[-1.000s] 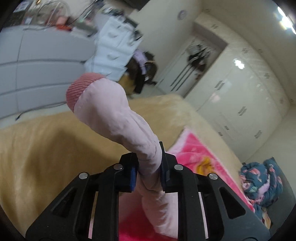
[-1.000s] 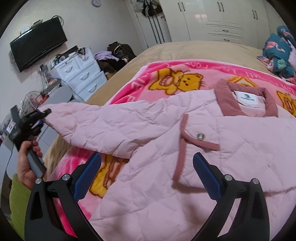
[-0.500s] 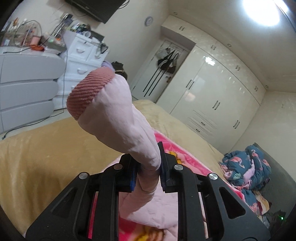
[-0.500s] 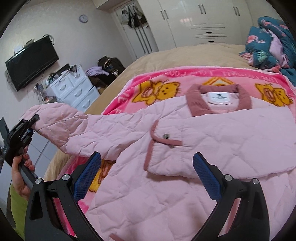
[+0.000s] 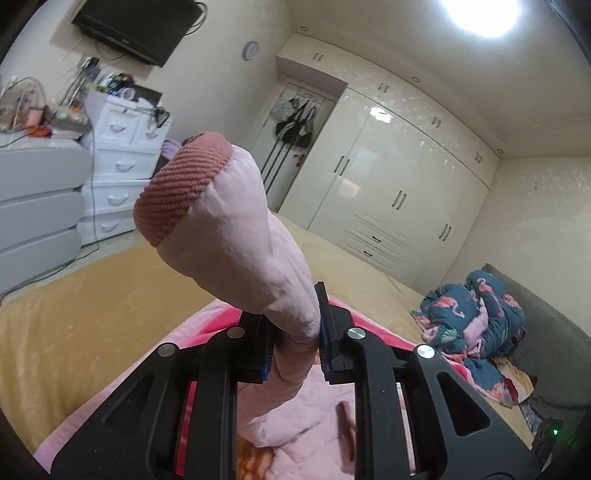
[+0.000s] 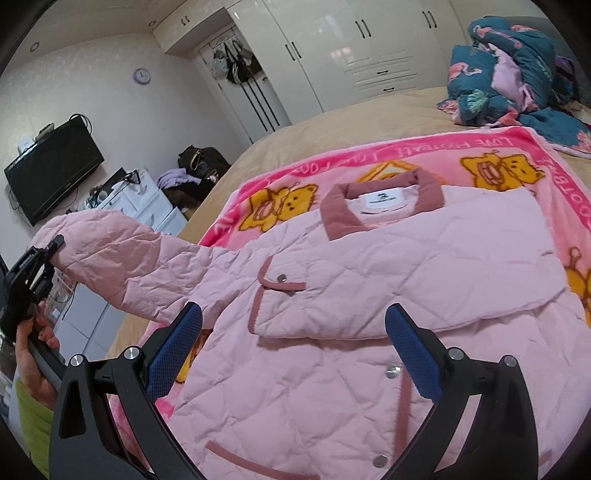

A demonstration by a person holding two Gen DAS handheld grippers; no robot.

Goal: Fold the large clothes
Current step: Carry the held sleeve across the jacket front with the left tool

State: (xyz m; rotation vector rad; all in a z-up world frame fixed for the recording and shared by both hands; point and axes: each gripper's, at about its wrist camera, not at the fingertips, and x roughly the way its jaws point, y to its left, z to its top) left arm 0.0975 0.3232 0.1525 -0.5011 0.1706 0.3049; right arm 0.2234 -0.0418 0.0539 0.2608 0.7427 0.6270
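- The pink jacket (image 6: 369, 295) lies front up on the pink bear blanket (image 6: 491, 147), collar toward the wardrobe (image 6: 332, 48).
- The left gripper (image 5: 293, 343) is clamped on the jacket's sleeve (image 5: 236, 236), held up off the blanket's edge, cuff (image 5: 181, 188) above the jaws.
- The right gripper (image 6: 293, 350) hangs above the jacket, jaws spread wide and empty.

I'm in a home bedroom, bed (image 6: 332, 136) with cartoon blanket (image 6: 461, 147), white wardrobes (image 5: 399, 192), drawers (image 5: 122, 162), wall television (image 5: 136, 26)
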